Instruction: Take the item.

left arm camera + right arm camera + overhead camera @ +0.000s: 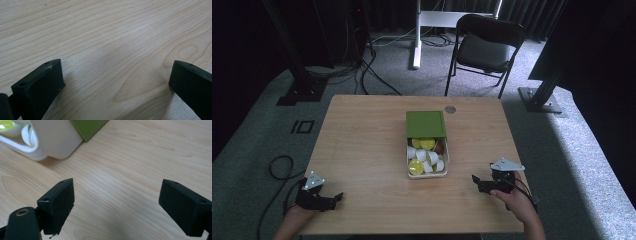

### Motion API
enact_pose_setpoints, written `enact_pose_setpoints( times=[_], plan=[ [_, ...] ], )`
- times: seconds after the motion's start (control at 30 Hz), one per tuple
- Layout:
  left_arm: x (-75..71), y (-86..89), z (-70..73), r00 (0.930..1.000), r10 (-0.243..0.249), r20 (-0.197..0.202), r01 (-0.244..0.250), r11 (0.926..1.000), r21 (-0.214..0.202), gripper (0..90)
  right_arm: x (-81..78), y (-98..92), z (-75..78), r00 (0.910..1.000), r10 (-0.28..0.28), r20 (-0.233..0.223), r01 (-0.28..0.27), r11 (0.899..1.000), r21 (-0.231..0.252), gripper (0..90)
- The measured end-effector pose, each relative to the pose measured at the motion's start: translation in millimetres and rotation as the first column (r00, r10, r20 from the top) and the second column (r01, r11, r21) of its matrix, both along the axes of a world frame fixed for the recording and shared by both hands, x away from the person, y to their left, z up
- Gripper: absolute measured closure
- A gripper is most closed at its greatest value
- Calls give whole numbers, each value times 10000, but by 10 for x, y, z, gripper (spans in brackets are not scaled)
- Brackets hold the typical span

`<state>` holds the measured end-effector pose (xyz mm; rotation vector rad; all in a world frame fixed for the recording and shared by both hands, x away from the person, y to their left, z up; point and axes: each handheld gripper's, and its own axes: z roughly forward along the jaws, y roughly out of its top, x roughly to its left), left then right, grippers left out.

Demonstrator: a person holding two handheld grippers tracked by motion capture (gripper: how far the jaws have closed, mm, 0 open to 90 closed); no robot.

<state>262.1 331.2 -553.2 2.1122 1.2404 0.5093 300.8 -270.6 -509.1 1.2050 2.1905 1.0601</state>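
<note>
Pale wood grain covers the square table (362, 150), where a white rectangular container (428, 172) sits mid-table, its flat green lid (426, 124) slid back over the far half. Small white and yellow capsules (424, 154) fill the uncovered part. The right gripper (482, 184) rests near the front right edge, jaws apart, close to the container's rounded corner. The left gripper (329, 199) lies at the front left, well apart from it, jaws spread over bare wood.
</note>
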Motion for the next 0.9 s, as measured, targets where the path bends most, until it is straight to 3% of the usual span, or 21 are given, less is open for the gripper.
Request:
enact_pose_setpoints(
  times=[0.67, 0.9],
  plan=[
    [0, 0, 0, 10000, -1, -1, 1, 10000, 1, 5, 39, 291, 400, 9951, 437, 891, -480, 9978, 466, 133],
    [0, 0, 0, 10000, 0, -2, 0, 10000, 0, 4, 88, 460, 495, 9894, 860, 1173, -923, 9945, 492, 132]
  ],
)
